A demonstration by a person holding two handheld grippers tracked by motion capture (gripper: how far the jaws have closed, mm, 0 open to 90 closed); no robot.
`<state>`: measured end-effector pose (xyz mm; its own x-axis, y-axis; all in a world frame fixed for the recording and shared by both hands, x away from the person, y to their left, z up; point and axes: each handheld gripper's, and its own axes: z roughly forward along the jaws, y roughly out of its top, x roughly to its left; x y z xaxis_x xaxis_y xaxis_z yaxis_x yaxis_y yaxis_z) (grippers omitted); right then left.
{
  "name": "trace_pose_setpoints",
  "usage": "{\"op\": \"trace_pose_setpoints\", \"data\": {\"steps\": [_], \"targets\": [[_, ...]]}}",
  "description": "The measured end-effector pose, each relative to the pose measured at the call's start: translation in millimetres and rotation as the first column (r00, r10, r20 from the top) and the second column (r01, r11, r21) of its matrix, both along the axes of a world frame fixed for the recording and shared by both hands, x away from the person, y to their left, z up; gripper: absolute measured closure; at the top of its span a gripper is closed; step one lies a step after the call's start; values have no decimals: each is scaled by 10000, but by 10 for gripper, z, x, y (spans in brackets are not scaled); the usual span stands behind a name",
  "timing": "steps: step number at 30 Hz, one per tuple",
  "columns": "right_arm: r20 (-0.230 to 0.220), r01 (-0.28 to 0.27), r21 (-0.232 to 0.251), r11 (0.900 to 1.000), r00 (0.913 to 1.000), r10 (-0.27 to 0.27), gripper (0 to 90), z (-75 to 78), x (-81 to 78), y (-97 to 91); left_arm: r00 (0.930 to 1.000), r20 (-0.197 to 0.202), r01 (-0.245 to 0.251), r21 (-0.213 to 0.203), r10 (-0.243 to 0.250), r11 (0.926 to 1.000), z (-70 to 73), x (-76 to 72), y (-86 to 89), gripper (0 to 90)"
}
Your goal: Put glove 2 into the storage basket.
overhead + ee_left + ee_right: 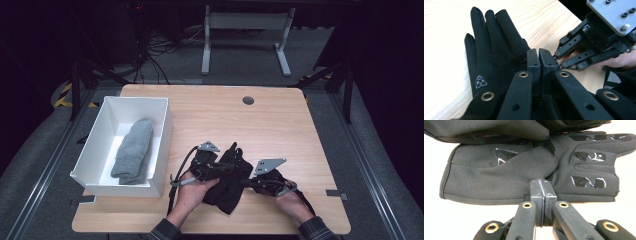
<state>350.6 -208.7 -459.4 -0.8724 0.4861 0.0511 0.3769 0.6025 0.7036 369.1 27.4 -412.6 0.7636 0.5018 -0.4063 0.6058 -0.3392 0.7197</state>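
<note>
Gloves (231,177) lie between both claws (jaws closed) on table (280,125).

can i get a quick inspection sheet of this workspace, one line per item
surface: light wooden table, round grey cap near the far edge
job's things: black gloves lying on the table between the two hands; grey folded towel inside a white box at the left
clutter: nothing seen
grippers: left hand-held gripper shut, at the gloves; right hand-held gripper shut at a glove's edge, whether it pinches cloth is unclear
cables: one black cable trails from the left gripper; loose cables on the floor beyond the table
surroundings: dark room, grey floor, white table legs behind
</note>
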Motion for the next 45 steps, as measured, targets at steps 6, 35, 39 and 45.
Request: {"op": "trace_pose_setpoints", "data": {"steps": [6,35,39,45], "targets": [[-17,5,85,10000,10000,-5,900,-18,23,43,9999,-44,155,166,-154,9997,-32,-4,-85,884],[434,1758,218,9842,9833,-1767,562,108,65,-660,9868,-417,1601,1108,-1564,9809,-288,-123,-351,900],[591,1966,94,9804,9787,-1968,504,88,65,-718,9847,-416,1736,1595,-1691,9718,-335,-162,-346,900],[762,2279,-95,9736,9710,-2266,378,35,73,-789,9874,-316,1579,2164,-1548,9634,-363,-205,-206,900]]}}
